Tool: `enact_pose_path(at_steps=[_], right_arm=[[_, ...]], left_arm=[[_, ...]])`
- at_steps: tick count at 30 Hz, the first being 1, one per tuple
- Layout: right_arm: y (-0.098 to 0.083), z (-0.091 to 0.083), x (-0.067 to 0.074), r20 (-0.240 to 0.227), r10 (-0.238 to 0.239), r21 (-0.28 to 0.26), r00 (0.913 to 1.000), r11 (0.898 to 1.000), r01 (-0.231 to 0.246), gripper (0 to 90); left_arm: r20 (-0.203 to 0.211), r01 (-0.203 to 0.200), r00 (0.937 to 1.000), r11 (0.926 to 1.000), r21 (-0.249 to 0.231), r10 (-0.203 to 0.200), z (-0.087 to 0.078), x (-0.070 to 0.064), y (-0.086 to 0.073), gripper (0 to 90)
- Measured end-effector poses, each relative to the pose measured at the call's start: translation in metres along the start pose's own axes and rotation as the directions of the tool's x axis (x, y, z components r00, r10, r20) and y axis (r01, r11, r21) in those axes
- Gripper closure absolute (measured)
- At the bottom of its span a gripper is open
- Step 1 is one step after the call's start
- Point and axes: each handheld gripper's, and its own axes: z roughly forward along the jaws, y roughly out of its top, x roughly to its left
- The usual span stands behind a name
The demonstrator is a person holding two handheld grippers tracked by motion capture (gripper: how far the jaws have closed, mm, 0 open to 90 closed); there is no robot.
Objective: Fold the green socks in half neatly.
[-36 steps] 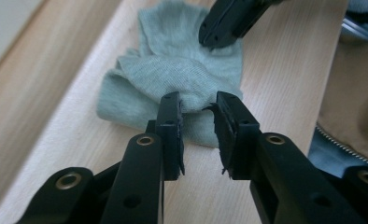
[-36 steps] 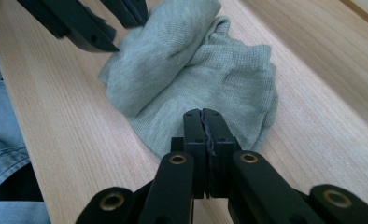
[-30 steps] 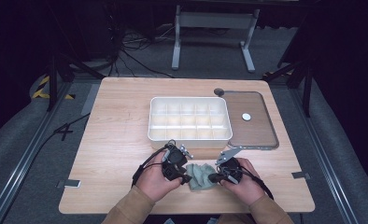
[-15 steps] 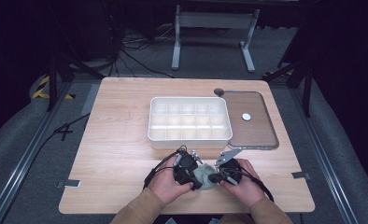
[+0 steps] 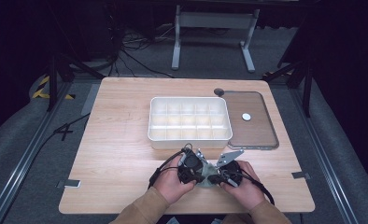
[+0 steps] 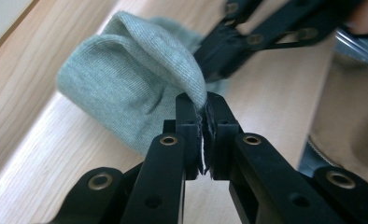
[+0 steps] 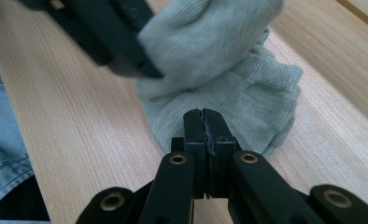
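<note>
Your worktop [image 5: 121, 154] carries a white tray [image 5: 189, 120] beyond both grippers and a lid [image 5: 257, 135] beside it. The grey cloth [image 6: 130, 79] lies bunched between your jaws. Your left gripper [image 6: 203, 105] has just closed, pinching a fold of it; your right gripper [image 7: 204, 122] is clamped on its near edge.

Lab: floor rails [image 5: 18, 163], loose cables [image 5: 126, 56], dark surroundings.
</note>
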Motion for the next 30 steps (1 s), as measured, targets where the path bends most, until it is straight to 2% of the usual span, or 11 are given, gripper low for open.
enact_pose_path(at_steps=[1, 4, 8, 11, 15, 16, 17, 19, 21, 24, 30], right_arm=[[0.0, 0.0, 0.0, -0.001, 0.002, 0.0, 1.0, 1.0, -0.002, 90.0], [-0.001, 0.0, -0.001, -0.007, 0.01, -0.008, 0.9999, 1.0, -0.01, 89.9], [-0.004, -0.008, -0.004, -0.011, 0.027, -0.02, 0.9996, 0.999, -0.027, 88.3], [-0.004, -0.018, -0.006, -0.003, 0.036, -0.042, 0.9993, 0.998, -0.037, 87.5], [-0.003, -0.03, -0.007, 0.031, 0.027, -0.055, 0.9992, 0.998, -0.026, 86.9], [-0.003, -0.03, -0.007, 0.031, 0.027, -0.055, 0.9992, 0.998, -0.026, 86.9], [-0.003, -0.033, -0.006, 0.035, 0.029, -0.06, 0.999, 0.998, -0.027, 86.8], [0.0, -0.041, -0.005, 0.045, 0.018, -0.075, 0.9988, 0.997, -0.015, 86.5], [0.003, -0.045, -0.003, 0.05, 0.009, -0.088, 0.9987, 0.996, -0.005, 86.1], [0.008, -0.047, 0.0, 0.054, -0.004, -0.106, 0.9985, 0.994, 0.01, 85.9], [0.022, -0.045, 0.004, 0.048, -0.041, -0.12, 0.998, 0.992, 0.046, 85.4]], left_arm=[[0.0, -0.018, 0.9998, 0.9997, 0.015, 0.018, 0.001, -0.002, 0.001, 85.8], [-0.002, -0.026, 0.9997, 0.9979, 0.059, 0.026, 0.009, -0.003, 0.0, 85.7], [0.022, -0.016, 0.9996, 0.9981, 0.059, 0.015, 0.013, -0.002, -0.001, 83.9], [0.043, -0.019, 0.9989, 0.9966, 0.08, 0.015, 0.017, 0.0, -0.001, 73.9], [0.068, 0.008, 0.9977, 0.9999, 0.013, -0.008, 0.011, 0.0, -0.002, 56.6], [0.068, 0.008, 0.9977, 0.9999, 0.013, -0.008, 0.011, 0.0, -0.002, 55.0], [0.08, 0.027, 0.9965, 0.9993, -0.027, -0.025, 0.002, 0.002, -0.003, 55.0], [0.073, 0.043, 0.9965, 0.998, -0.047, -0.039, -0.006, 0.004, -0.005, 50.9], [0.061, 0.05, 0.9971, 0.9971, -0.058, -0.047, -0.013, 0.006, -0.008, 50.4], [0.084, 0.072, 0.9943, 0.9948, -0.073, -0.066, -0.018, 0.009, -0.012, 50.1], [0.035, 0.05, 0.9983, 0.9947, -0.09, -0.047, -0.019, 0.005, -0.02, 54.2]])
